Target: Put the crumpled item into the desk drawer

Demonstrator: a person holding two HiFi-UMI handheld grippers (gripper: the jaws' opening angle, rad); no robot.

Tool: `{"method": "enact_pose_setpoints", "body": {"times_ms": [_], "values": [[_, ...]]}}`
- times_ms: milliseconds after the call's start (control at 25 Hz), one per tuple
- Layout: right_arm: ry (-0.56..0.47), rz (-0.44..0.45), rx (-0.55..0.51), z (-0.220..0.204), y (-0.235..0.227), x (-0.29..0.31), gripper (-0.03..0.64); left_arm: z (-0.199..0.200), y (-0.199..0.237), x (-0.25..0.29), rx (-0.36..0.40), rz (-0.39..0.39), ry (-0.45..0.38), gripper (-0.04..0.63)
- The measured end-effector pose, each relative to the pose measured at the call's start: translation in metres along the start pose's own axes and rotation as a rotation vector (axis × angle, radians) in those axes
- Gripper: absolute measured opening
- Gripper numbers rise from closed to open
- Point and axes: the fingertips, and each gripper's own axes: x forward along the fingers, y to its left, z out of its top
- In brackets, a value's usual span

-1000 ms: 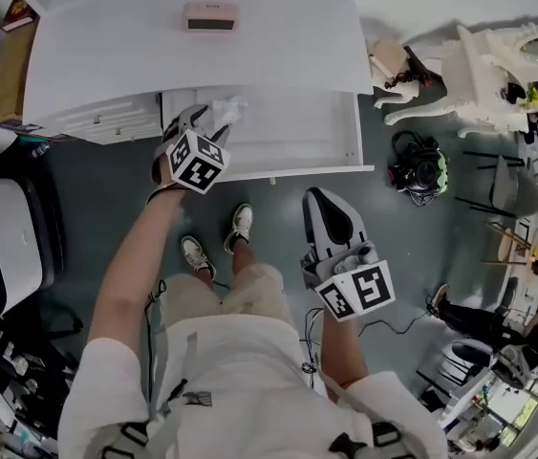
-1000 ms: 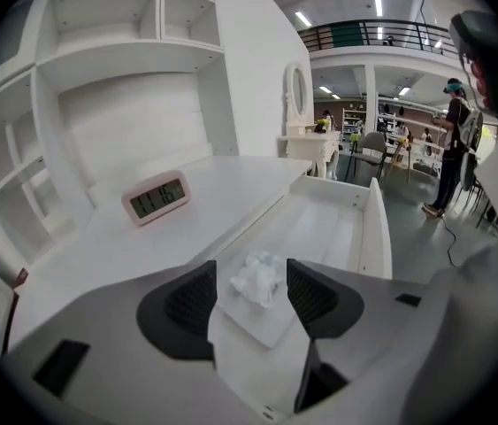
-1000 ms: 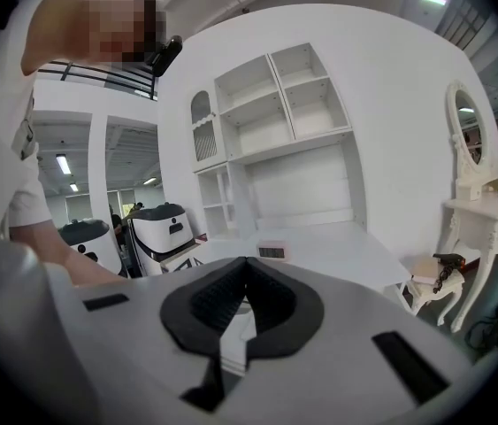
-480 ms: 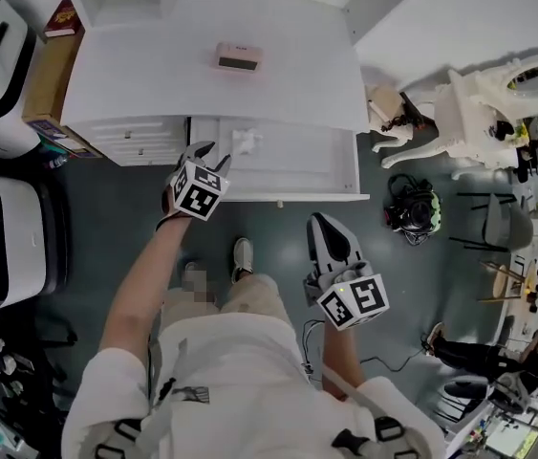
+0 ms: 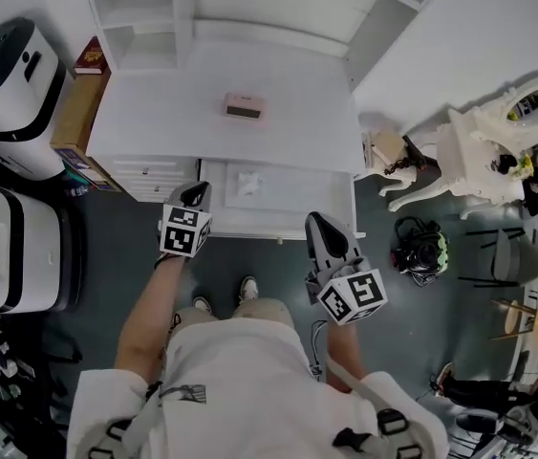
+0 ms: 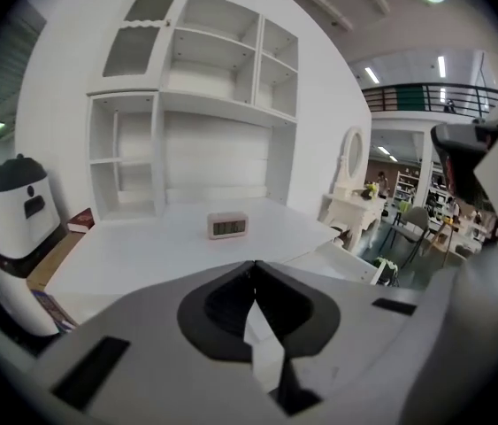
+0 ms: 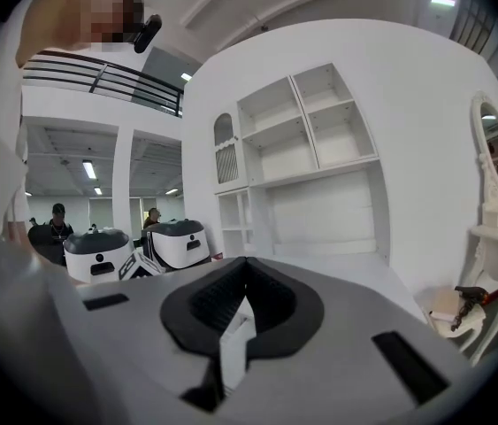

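The crumpled white item [image 5: 249, 182] lies in the open desk drawer [image 5: 288, 226], near its left side. My left gripper [image 5: 196, 190] hangs just outside the drawer's front left corner, jaws shut with nothing between them. In the left gripper view the left gripper [image 6: 253, 265] points across the white desk top [image 6: 151, 246] at a small clock [image 6: 228, 227]. Right of the person's legs, my right gripper [image 5: 318, 222] is in front of the drawer front. Its jaws are shut and empty, as the right gripper view also shows for the right gripper [image 7: 246, 261].
The clock [image 5: 244, 107] stands on the desk top [image 5: 154, 103] under white shelves [image 5: 144, 8]. Two white machines [image 5: 6, 75] and a cardboard box [image 5: 75, 113] stand left. An ornate white vanity [image 5: 484, 146] and a dark helmet-like object [image 5: 419, 251] are at the right.
My left gripper let go of the crumpled item in the drawer, drew back out toward the person and shut. The right gripper stayed shut near the legs.
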Motion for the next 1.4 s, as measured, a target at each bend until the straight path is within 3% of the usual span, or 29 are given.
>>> {"method": "enact_pose_setpoints", "body": {"times_ms": [120,480,960,1400], "values": [[-0.021,0.01,0.012,0.008,-0.016,-0.002,0.009,0.003,0.004,-0.02,-0.042,0.044,-0.023,0.015],[-0.079,-0.016,0.01,0.025,-0.046,-0.006,0.009,0.034,0.032,-0.062,-0.063,0.145,-0.111,0.015],[-0.129,-0.074,0.01,0.041,-0.073,-0.034,0.009,0.132,0.014,-0.11,-0.02,0.137,-0.361,0.015],[-0.162,-0.089,0.005,0.055,-0.099,-0.05,0.009,0.177,-0.004,-0.151,0.009,0.176,-0.515,0.015]]}}
